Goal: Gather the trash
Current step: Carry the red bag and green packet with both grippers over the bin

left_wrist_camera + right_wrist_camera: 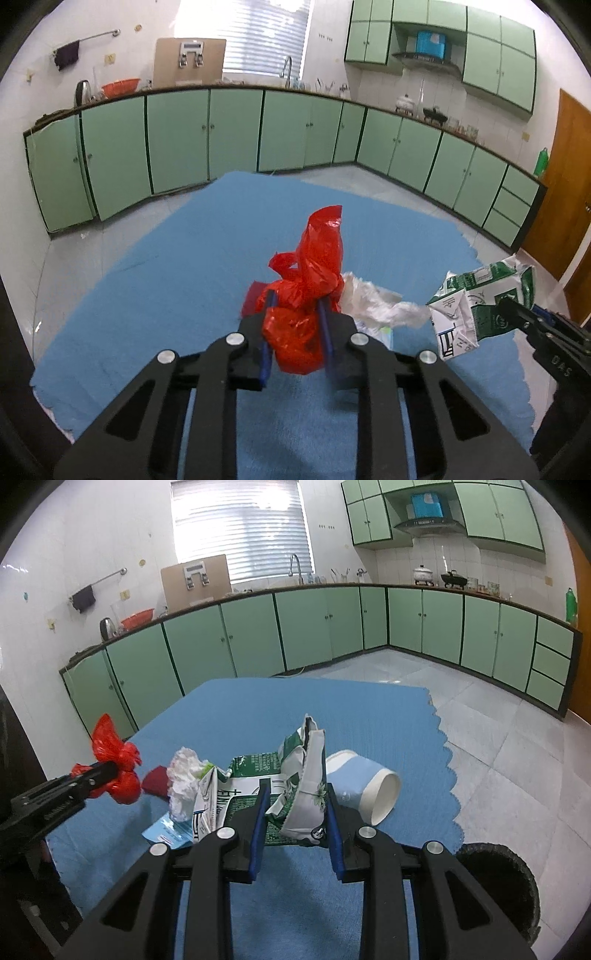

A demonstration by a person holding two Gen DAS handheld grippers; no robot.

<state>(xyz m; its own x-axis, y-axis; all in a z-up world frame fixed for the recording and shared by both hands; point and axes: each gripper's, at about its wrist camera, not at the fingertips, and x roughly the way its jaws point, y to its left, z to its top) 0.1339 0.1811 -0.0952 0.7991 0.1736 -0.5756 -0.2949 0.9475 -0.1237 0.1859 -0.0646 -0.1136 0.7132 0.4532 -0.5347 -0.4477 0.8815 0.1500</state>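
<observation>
A: Left tongs (pixel 295 325) closed down on the red plastic bag (pixel 308 291), pads biting its knotted lower lump, bag clear of the blue cloth (pixel 166 280) that covers the worktop. Right tongs (pixel 297 823) narrow, clamped on the crushed milk carton (pixel 295 775), also held up off the cloth.

B: Handling?

A: Judged: bag is light, limp and slick film; the bunched knot is the sound hold, the loose top would slide out. Carton is light, creased card, stiff along its folds; the folded flap between the pads looks a fair purchase.

B: Around them?

A: Mid-worktop, between the two: crumpled white plastic (pixel 184 779), a dark red scrap (pixel 157 781), a blue-and-white wrapper (pixel 168 830). A paper cup (pixel 364 786) lies on its side near the right edge.

B: Obstacles?

A: Black-lined bin (pixel 498 882) sits on the floor just off the near right corner. The cup lies beside that route; nothing else seems to block it.
</observation>
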